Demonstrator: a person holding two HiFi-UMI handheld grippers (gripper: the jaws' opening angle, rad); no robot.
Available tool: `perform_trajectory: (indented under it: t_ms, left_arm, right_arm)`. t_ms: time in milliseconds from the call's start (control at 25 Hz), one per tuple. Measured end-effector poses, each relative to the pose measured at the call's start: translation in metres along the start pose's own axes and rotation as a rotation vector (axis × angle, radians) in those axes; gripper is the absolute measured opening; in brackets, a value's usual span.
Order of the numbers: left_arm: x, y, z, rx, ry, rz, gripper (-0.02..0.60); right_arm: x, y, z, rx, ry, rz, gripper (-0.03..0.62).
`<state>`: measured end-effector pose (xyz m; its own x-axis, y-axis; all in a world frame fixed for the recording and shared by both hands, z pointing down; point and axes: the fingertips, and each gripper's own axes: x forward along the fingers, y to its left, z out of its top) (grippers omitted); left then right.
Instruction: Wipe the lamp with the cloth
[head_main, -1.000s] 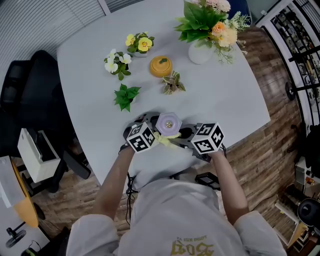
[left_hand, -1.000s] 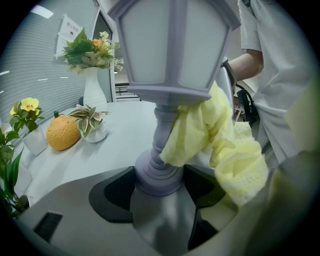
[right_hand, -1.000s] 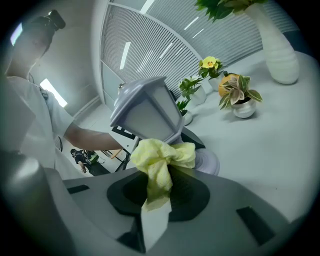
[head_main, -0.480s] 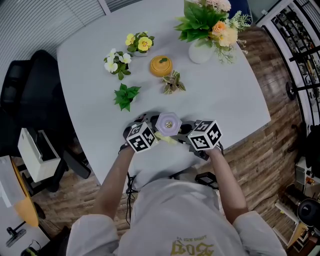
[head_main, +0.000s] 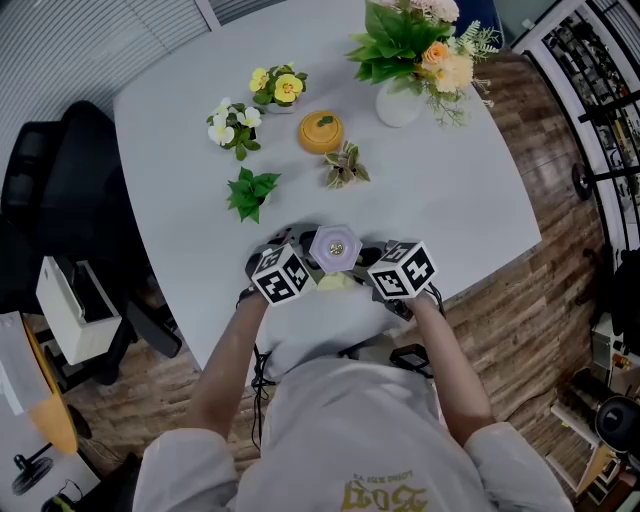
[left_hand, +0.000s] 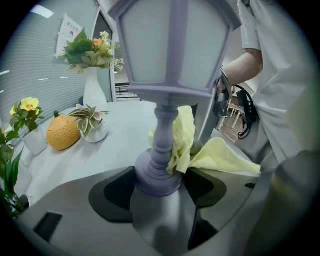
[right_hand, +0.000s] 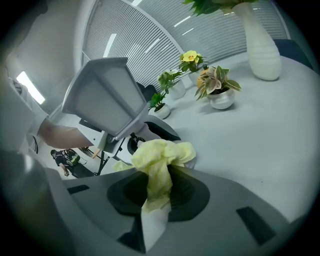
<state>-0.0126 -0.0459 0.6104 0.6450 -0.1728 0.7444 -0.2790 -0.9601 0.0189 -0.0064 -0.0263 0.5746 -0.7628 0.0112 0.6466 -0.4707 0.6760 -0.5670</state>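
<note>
Left gripper (left_hand: 159, 186) fingers are clamping the base of the lavender lantern-shaped lamp (left_hand: 164, 142), which is standing upright on the white surface (head_main: 450, 190). Right gripper (right_hand: 159, 175) fingers are pinching the crumpled yellow cloth (right_hand: 161, 152), which is touching the lamp's stem.

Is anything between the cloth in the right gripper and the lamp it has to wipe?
Nothing visible. The crumpled yellow cloth, clamped in the right gripper, already lies against the stem of the pale lilac lantern-shaped lamp, whose base the left gripper holds.
</note>
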Motion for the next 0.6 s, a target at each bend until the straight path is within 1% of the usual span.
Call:
perform_trajectory:
  t_ms: [280, 480, 600]
  left_arm:
    - [0.0, 0.0, 0.0, -0.002, 0.001, 0.0, 0.318]
    - [0.0, 0.001, 0.0, -0.002, 0.002, -0.001, 0.318]
    - [0.0, 0.001, 0.0, -0.003, 0.003, -0.001, 0.318]
  right_arm:
    - [-0.004, -0.003, 0.002, 0.021, -0.014, -0.011, 0.084]
    - [-0.018, -0.001, 0.017, 0.033, -0.083, 0.002, 0.083]
    - [-0.026, 0.005, 0.025, 0.012, -0.113, 0.019, 0.083]
